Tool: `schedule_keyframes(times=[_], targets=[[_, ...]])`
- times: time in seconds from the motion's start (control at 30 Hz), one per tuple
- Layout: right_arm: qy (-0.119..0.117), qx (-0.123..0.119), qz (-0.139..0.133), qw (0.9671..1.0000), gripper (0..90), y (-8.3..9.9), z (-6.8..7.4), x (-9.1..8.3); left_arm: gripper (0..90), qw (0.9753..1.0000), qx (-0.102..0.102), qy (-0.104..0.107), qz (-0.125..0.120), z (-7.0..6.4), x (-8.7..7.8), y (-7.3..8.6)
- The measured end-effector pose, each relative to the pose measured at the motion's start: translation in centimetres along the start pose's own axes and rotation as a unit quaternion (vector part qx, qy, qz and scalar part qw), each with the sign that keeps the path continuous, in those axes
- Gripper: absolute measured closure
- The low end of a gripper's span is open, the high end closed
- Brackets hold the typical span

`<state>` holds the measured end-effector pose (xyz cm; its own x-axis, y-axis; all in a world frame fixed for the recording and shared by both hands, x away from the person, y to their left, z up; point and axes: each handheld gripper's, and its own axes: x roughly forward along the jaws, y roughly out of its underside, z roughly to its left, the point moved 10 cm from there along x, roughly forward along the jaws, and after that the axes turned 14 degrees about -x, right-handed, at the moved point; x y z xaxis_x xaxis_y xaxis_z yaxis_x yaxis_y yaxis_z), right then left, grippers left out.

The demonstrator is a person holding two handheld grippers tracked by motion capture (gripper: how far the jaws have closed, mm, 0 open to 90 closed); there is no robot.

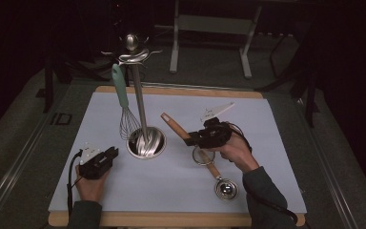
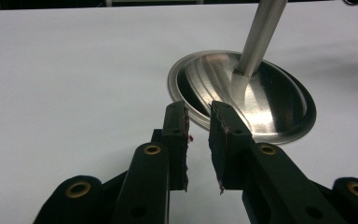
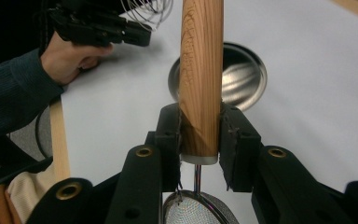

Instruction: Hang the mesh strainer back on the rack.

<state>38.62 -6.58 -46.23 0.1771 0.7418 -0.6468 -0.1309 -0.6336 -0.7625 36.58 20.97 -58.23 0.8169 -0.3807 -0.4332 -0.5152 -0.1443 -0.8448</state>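
You are working at a worktop point(image 1: 276, 143) covered with a pale sheet, and a strip of wood is showing along its near and far edges. The room around it is dark. A grey metal frame point(image 1: 209, 33) is standing on the floor at 12 o'clock, behind the worktop.

In the middle of the sheet a shiny metal stand point(image 1: 140, 102) is rising straight up from a round base point(image 1: 147, 143). A whisk point(image 1: 124, 102) with a green handle is hanging from a hook at the top of the stand, with its wires pointing down.

Your right tool point(image 1: 194, 140) is squeezing the wooden handle of a small strainer point(image 1: 177, 128). In the right gripper view the two black jaws are pressing on both sides of the handle point(image 3: 200, 70), close to the end where the wood meets the metal stem. The strainer's long line is running from 11 o'clock to 5 o'clock in the high view. The free end of the handle is pointing to 11 o'clock, toward the stand. The mesh ring point(image 1: 203, 156) is at the 5 o'clock end, just under your right hand point(image 1: 236, 150).

A metal scoop point(image 1: 225, 187) with a wooden handle is lying on the sheet at 5 o'clock from the strainer.

Your left tool point(image 1: 110, 155) is resting at 8 o'clock from the round base. Its jaws are a little apart with nothing between them, and in the left gripper view they are pointing at the base's rim point(image 2: 186, 109).
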Motion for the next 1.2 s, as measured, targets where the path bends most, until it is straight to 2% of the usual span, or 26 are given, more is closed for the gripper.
schedule_keyframes(times=[0.23, 0.4, 0.6, 0.93, 1.2], targets=[[-0.001, -0.02, -0.019, 0.9996, 70.9, -0.9, 0.0, -0.2, 77.2, 1.0, 0.0, 0.0, 0.0, 0.0, 0.0, 0.0], [-0.003, -0.038, -0.042, 0.9984, 70.9, -2.1, 0.1, -0.5, 77.2, 1.0, 0.0, 0.001, 0.0, 0.0, 0.0, 0.0], [-0.004, -0.04, -0.067, 0.9969, 71.0, -3.3, -0.1, -1.1, 77.2, 1.0, 0.0, 0.001, 0.0, 0.0, 0.0, 0.0], [-0.008, -0.042, -0.113, 0.9927, 70.9, -5.0, -0.6, -2.1, 77.2, 1.0, 0.001, 0.0, 0.0, 0.0, 0.0, 0.0], [-0.012, -0.048, -0.135, 0.9896, 70.9, -6.4, -0.8, -3.0, 77.2, 1.0, 0.001, 0.0, 0.0, 0.0, 0.0, 0.0]])
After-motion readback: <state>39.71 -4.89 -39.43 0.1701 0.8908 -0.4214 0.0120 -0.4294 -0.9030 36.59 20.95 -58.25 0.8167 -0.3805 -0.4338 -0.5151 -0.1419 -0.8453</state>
